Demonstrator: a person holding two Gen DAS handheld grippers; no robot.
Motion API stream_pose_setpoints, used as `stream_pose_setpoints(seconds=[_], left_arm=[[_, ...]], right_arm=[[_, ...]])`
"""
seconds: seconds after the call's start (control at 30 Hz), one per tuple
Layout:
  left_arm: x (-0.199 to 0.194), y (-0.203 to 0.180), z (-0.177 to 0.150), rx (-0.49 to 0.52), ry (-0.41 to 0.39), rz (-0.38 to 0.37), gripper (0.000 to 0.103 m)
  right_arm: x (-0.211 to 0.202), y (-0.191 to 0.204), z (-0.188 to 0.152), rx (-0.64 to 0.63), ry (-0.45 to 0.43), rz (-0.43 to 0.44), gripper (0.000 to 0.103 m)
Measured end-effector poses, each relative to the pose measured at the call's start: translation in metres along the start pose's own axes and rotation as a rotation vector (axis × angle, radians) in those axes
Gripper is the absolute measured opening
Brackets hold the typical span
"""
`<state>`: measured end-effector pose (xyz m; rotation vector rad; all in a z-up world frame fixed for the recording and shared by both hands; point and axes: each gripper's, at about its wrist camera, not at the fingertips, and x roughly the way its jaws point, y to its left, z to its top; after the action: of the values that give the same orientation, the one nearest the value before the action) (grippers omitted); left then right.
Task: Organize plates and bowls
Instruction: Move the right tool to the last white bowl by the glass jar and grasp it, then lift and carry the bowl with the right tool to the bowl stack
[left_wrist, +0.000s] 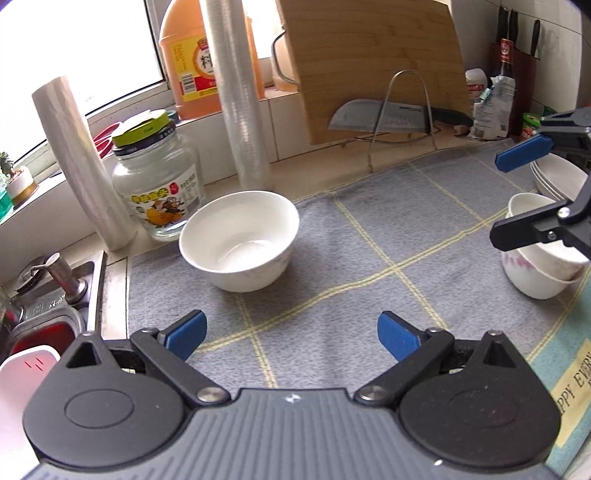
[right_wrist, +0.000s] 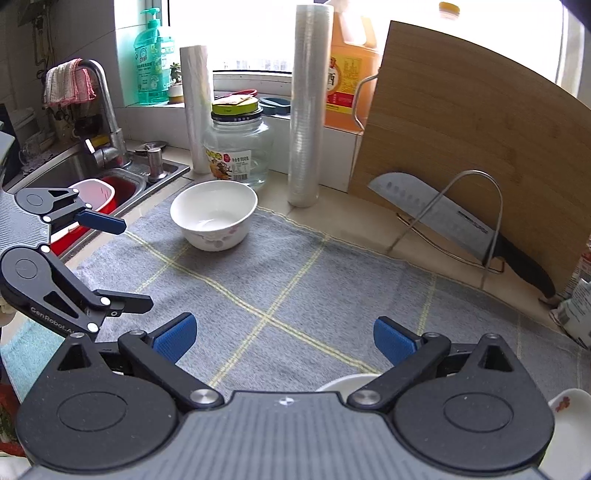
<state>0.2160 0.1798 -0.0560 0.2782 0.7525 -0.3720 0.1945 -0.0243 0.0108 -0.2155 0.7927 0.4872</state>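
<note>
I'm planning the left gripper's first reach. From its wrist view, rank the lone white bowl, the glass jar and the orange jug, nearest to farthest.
From the left gripper:
1. Lone white bowl, ahead and slightly left on the grey cloth.
2. Glass jar, behind the bowl, further left.
3. Orange jug, up on the window ledge at the back.

The left hand-held gripper (left_wrist: 291, 338) has a grey ribbed body flanked by two round matte-black housings, each with an oval recess and a triangular cut-out, and black link arms pinned with silver screws that carry ribbed blue fingertips (left_wrist: 186, 334). The right hand-held gripper (right_wrist: 284, 338) is built the same, with a small white mark at the middle of its grey ribbed plate and blue pads (right_wrist: 393, 339) on black links. In the right wrist view the left one's black arm bears white lettering, partly readable as "CenRobot".
</note>
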Motion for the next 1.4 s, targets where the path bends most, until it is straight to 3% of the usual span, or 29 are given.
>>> stream_pose_setpoints(seconds=[0.67, 1.0, 1.4], left_arm=[[0.064, 0.041, 0.01, 0.005, -0.021, 0.006, 0.099], [0.075, 0.042, 0.015, 0.023, -0.051, -0.016, 0.099], [0.079, 0.041, 0.021, 0.04, -0.08, -0.053, 0.093]], right_arm=[[0.118, 0.021, 0.085, 0.026, 0.068, 0.108, 0.101], [0.163, 0.021, 0.102, 0.055, 0.102, 0.131, 0.074], [0.185, 0.022, 0.111, 0.04, 0.115, 0.136, 0.062]])
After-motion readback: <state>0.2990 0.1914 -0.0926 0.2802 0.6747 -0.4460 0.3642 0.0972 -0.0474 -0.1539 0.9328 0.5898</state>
